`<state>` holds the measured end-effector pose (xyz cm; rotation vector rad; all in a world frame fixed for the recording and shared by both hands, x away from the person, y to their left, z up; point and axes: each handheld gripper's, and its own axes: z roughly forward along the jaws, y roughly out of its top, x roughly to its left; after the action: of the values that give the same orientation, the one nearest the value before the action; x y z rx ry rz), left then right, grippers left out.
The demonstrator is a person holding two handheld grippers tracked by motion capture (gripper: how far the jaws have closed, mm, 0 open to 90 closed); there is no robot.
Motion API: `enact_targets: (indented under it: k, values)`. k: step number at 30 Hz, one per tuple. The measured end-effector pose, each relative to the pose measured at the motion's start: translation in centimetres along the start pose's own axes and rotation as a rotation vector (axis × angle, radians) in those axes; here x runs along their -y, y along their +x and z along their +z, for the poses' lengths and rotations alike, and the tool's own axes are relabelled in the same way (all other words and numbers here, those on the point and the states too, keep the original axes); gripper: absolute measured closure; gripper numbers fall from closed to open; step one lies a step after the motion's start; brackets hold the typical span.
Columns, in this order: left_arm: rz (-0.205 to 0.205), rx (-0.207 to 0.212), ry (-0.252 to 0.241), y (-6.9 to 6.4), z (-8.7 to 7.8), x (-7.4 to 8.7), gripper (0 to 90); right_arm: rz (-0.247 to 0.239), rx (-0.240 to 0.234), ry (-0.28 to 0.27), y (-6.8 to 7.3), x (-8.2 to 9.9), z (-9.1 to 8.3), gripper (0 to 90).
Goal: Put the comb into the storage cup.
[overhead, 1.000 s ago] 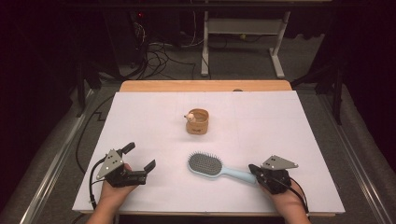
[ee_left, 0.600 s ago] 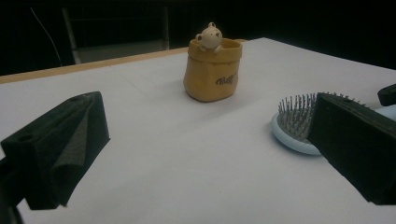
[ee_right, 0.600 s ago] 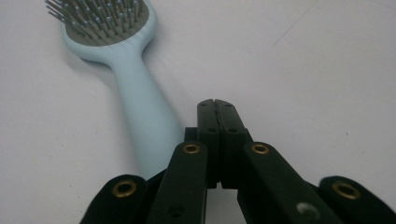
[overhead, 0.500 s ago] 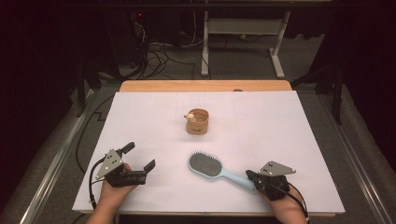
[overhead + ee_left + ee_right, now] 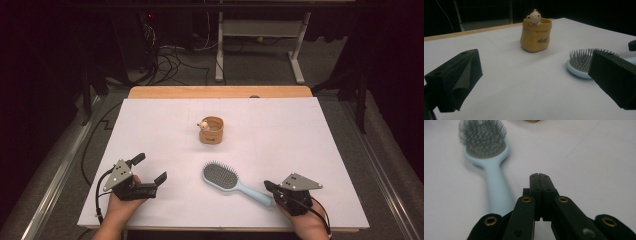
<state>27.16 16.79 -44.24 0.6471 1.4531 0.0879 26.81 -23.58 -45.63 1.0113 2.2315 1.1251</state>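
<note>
While the light blue hairbrush (image 5: 230, 181) lies bristles-up on the white surface (image 5: 280, 130), at about 6 o'clock from the middle of the sheet, its oval head points toward 10 o'clock and its handle runs toward 4 o'clock. At the handle's end sits the right hand-held gripper (image 5: 270, 187), its two black jaws pressed flat together with nothing between them; in the right gripper view (image 5: 540, 176) the closed tips lie just beside the handle, to its right, not around it. Over at 8 o'clock the left hand-held gripper (image 5: 148, 169) rests in the person's left hand (image 5: 121, 202), jaws spread wide and empty, aimed toward 2 o'clock; in its own view the brush head (image 5: 580, 62) shows behind the right-hand jaw. Farther back, near the sheet's middle, stands a small tan pouch-shaped cup (image 5: 212, 130) with a little bear figure on its rim, well apart from both grippers.
</note>
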Motion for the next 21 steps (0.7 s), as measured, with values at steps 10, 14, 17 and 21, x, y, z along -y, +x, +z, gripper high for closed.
enact_targets:
  k: [10,14,17,21]
  values:
    - [0.01,0.019,-0.002,-0.1,-0.1,0.2,0.4,0.118,0.078,-0.102,-3.5,1.2,-0.9,86.2]
    - [0.009,0.02,-0.01,-0.1,0.0,0.3,0.3,0.148,0.082,-0.116,-4.1,1.4,-0.7,74.6]
    - [0.012,0.013,-0.002,0.0,0.0,0.2,0.4,0.14,0.087,-0.121,-4.1,1.4,-0.6,63.6]
    - [0.016,0.021,-0.004,-0.1,0.0,0.3,0.4,0.149,0.09,-0.131,-4.1,1.4,-0.6,54.0]
